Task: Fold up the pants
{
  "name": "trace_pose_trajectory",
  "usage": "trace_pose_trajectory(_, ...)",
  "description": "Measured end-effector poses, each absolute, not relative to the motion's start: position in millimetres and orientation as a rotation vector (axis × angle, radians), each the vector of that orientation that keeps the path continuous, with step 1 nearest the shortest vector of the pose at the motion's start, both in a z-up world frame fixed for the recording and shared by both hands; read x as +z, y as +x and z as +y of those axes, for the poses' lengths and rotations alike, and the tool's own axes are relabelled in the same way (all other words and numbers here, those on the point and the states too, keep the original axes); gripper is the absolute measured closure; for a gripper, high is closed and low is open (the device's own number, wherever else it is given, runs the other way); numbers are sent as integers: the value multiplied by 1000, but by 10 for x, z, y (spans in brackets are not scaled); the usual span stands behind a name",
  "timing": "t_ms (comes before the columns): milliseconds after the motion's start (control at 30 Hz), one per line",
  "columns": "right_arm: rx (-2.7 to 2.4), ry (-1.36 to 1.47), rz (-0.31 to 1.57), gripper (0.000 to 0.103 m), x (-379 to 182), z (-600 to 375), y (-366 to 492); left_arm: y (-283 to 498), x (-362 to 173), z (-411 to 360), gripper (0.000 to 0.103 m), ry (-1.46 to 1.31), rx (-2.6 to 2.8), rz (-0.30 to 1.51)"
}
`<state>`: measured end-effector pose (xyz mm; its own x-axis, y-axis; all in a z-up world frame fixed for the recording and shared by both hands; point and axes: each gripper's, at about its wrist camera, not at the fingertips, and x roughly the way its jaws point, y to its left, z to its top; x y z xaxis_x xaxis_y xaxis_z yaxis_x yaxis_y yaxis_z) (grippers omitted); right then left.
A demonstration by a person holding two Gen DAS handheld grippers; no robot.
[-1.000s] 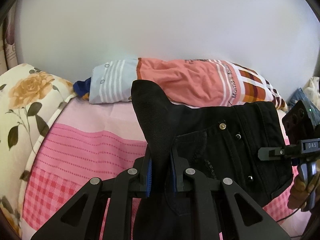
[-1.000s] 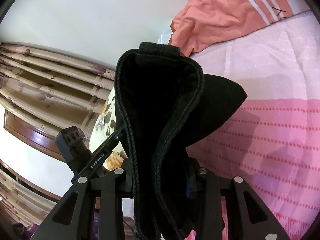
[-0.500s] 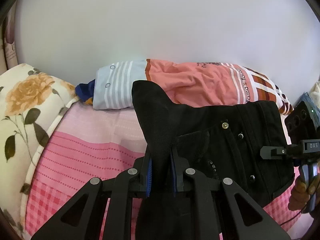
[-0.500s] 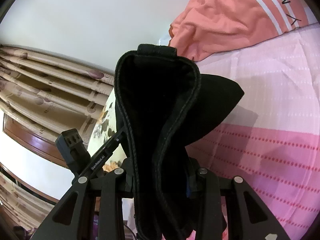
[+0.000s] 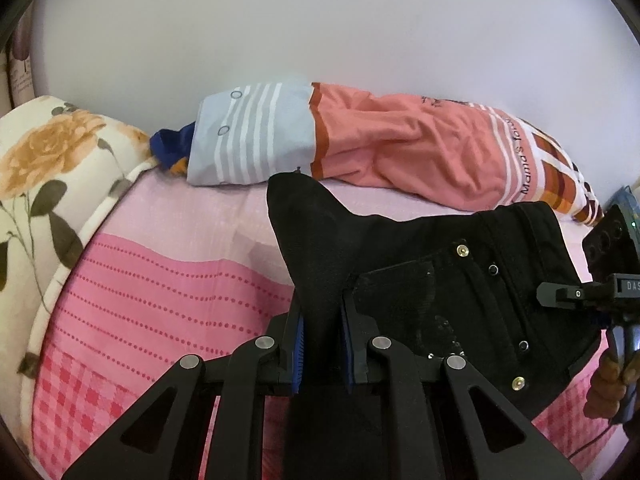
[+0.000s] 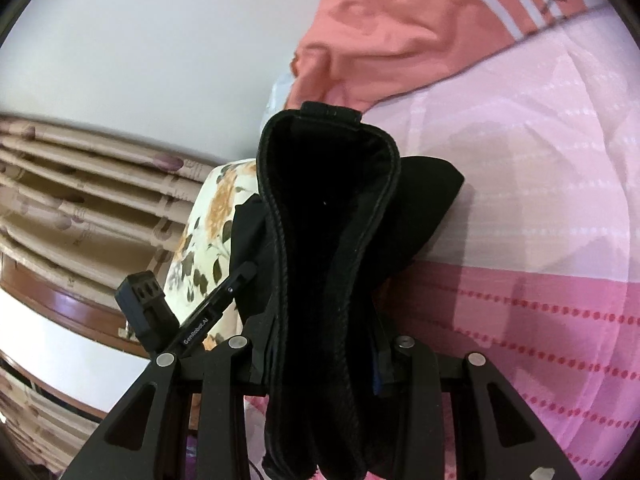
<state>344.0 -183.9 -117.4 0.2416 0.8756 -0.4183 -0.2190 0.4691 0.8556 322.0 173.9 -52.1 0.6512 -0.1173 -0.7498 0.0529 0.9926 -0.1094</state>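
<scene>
The black pants [image 5: 440,280] are held up over the bed [image 5: 160,272], gripped at two places. The left gripper [image 5: 322,344] is clenched on a fold of the fabric, which rises as a peak just ahead of its blue pads; the waistband with its rivets and buttons is spread out to the right of that gripper. The right gripper [image 6: 324,360] is clamped on a thick doubled bundle of the pants, whose stitched edge loops up in front of it. Beyond both grippers a salmon and striped pillow [image 5: 400,148] is seen lying against the wall. A floral cushion [image 5: 48,168] is seen left of the left gripper.
</scene>
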Motion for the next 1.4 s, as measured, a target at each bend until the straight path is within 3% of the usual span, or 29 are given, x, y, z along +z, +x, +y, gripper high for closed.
trace_pose_trajectory(333, 811, 742, 1068, 69, -1280, -1887, 3432, 3264, -720, 1811, 74, -83, -32, 866)
trace_pose_trajectory(433, 791, 725, 1061, 65, -1279, -1879, 3395, 3264, -754, 1840, 65, -80, -9, 865)
trace_pose_trajectory(500, 777, 713, 1057, 63, -1284, -1872, 3390, 3266, -768, 1850, 48, -61, 22, 863)
trace_pose_trajectory(567, 747, 674, 1047, 57, -1285, -1880, 3374, 3247, -769, 1850, 39, -31, 63, 847)
trace_pose_trajectory(700, 694, 620, 1016, 49, -1255, -1912, 3325, 3227, -774, 1848, 26, -1, 102, 840)
trace_pose_trajectory(867, 586, 584, 881, 22, -978, -2055, 3116, 3138, -739, 1818, 22, 26, 137, 832)
trace_pose_trajectory(967, 551, 515, 813, 12, -757, -2027, 2913, 3055, -689, 1800, 18, 12, 137, 823)
trace_pose_trajectory(1400, 389, 186, 653, 2, -407, -1414, 2034, 2507, -323, 1446, 17, 39, 92, 733)
